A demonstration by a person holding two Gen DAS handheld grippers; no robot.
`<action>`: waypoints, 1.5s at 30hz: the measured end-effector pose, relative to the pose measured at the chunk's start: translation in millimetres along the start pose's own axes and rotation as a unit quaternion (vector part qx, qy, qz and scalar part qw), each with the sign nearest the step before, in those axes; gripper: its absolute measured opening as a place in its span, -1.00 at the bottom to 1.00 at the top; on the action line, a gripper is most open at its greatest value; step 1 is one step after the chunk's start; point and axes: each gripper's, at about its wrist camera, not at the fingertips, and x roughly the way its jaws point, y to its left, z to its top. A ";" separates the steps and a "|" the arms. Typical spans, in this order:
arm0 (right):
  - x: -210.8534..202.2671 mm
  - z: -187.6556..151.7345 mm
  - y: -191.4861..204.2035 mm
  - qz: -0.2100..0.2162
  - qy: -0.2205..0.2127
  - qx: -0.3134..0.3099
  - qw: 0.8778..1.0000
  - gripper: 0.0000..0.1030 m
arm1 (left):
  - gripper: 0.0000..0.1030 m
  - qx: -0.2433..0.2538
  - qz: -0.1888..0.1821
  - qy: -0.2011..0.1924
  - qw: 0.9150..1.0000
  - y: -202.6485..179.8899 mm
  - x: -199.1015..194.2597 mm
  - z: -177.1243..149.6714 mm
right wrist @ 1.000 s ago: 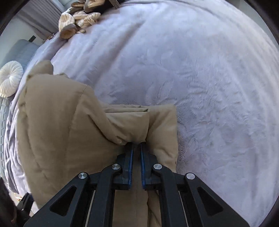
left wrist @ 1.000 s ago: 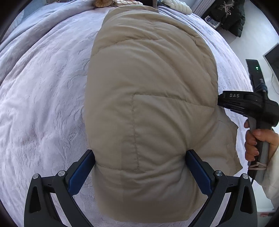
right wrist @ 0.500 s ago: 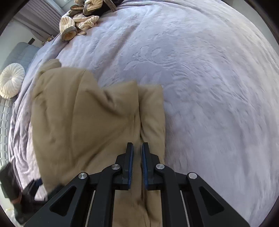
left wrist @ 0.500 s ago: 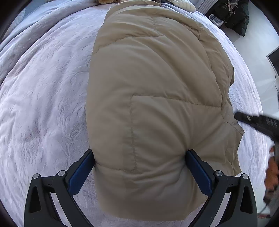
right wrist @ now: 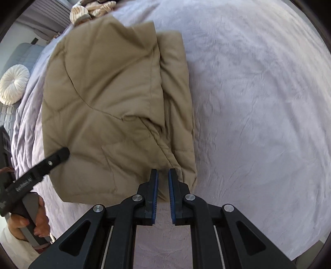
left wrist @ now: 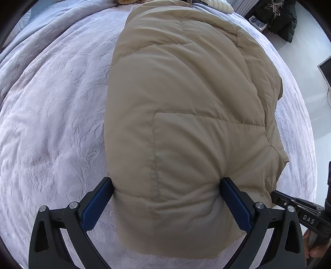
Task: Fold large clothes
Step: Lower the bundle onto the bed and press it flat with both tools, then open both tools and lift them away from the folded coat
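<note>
A tan padded jacket [left wrist: 186,115] lies folded on the lilac bedspread [left wrist: 51,124]. My left gripper [left wrist: 166,184] is open wide, with the jacket's near end bulging between its blue pads. In the right wrist view the jacket [right wrist: 107,99] lies ahead and left. My right gripper [right wrist: 163,171] has its jaws nearly together with a narrow empty gap, just at the jacket's near corner and holding nothing. The left gripper [right wrist: 60,155] shows there at the jacket's left edge. The right gripper's tip [left wrist: 277,194] shows in the left wrist view.
A round white cushion [right wrist: 13,83] and striped knitwear [right wrist: 91,10] lie at the bed's far side. Dark clothes [left wrist: 279,18] hang by the wall beyond the bed. The bedspread [right wrist: 258,103] stretches to the right.
My right gripper let go of the jacket's fold and drew back toward the near corner. The fold now lies flat. My left gripper stayed in place around the jacket's end.
</note>
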 end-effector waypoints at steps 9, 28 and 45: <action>-9.9 4.3 6.7 -0.001 0.002 -0.006 1.000 -0.79 | 0.99 0.003 0.014 -0.004 1.000 -2.0 -21.5 -4.7; -53.6 -14.2 47.5 0.003 -0.025 -0.006 1.000 -0.78 | 0.99 0.000 0.003 -0.075 0.997 17.0 -116.4 -35.4; -93.7 -26.7 89.9 -0.027 -0.080 -0.024 0.996 0.58 | 0.99 0.001 0.074 -0.122 0.990 19.7 -164.6 -50.6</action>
